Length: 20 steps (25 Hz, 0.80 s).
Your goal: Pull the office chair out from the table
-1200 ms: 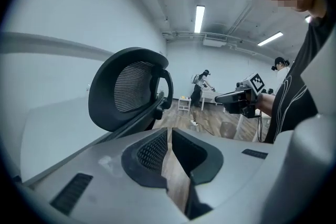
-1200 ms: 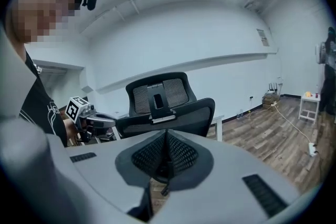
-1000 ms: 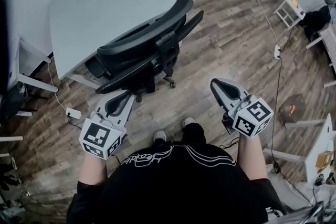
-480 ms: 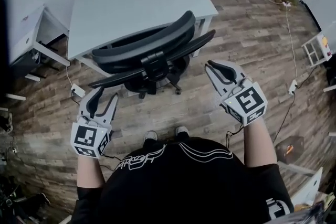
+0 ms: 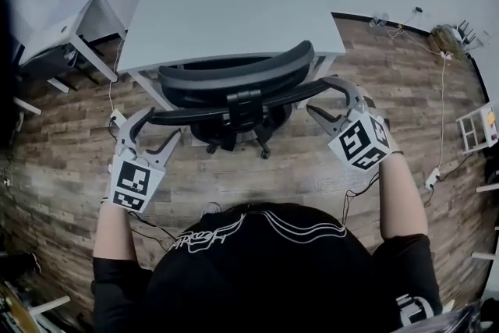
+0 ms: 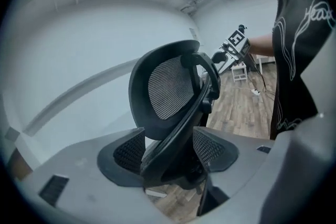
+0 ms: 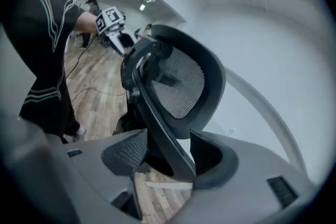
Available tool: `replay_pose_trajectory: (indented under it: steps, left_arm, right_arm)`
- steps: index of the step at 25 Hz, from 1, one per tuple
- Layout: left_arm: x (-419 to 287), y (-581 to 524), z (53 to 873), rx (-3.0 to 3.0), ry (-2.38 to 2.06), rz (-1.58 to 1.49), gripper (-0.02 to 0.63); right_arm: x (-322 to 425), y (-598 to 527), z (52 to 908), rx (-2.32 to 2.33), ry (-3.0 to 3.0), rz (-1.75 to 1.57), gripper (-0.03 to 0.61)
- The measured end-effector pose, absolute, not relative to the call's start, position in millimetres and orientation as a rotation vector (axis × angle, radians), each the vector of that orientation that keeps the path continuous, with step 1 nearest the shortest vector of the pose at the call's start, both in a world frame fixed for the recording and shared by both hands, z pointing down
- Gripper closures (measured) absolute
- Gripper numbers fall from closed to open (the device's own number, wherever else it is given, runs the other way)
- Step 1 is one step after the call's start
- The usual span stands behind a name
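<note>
**Office chair at the table, both claws released around its armrests: pull not yet begun**

Head view: the office chair (image 5: 234, 78) stands tucked against the near edge of the white table (image 5: 234, 4), its mesh backrest turned toward the person and its seat hidden beneath the tabletop. The left gripper (image 5: 162, 125) sits at the left end of the chair's dark armrest (image 5: 195, 115). The right gripper (image 5: 318, 95) sits at the opposite armrest end (image 5: 331, 83). Both claws have just been opening and now stand spread wide.

Left gripper view and right gripper view: in each, the armrest runs up between the two pads, with space showing on at least one side, so neither claw is clenched on it.

Judged progress: the approach and straddling of the armrests are done. The chair has not come away from the table. What is left is to close both claws on the armrests and draw the chair back across the wooden floor (image 5: 312, 168). The person stands directly behind the chair, so room must be made for it.
</note>
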State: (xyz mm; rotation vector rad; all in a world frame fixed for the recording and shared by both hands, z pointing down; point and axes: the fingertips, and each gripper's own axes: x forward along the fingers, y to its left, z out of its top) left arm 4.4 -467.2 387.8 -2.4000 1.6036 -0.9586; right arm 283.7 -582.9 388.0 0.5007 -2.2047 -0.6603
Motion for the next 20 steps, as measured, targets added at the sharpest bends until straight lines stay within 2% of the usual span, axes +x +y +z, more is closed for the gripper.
replay_pose_trajectory:
  steps: [8,16,20]
  left_arm:
    - [1,-484,427,-2.281,1.318,-1.327,0.35]
    - [-10,-491,454,-2.134,1.1,-1.592,0.353]
    - [-13,-493,458,-2.056,1.059,-1.649,0.418]
  right_arm:
    - [294,-618,429,0.393,-1.93,-0.81,0.319]
    - [293,-631,435,0.419,-1.936,-0.829,0.321]
    - [293,-631,436,0.38,-1.924,-0.82,0.326]
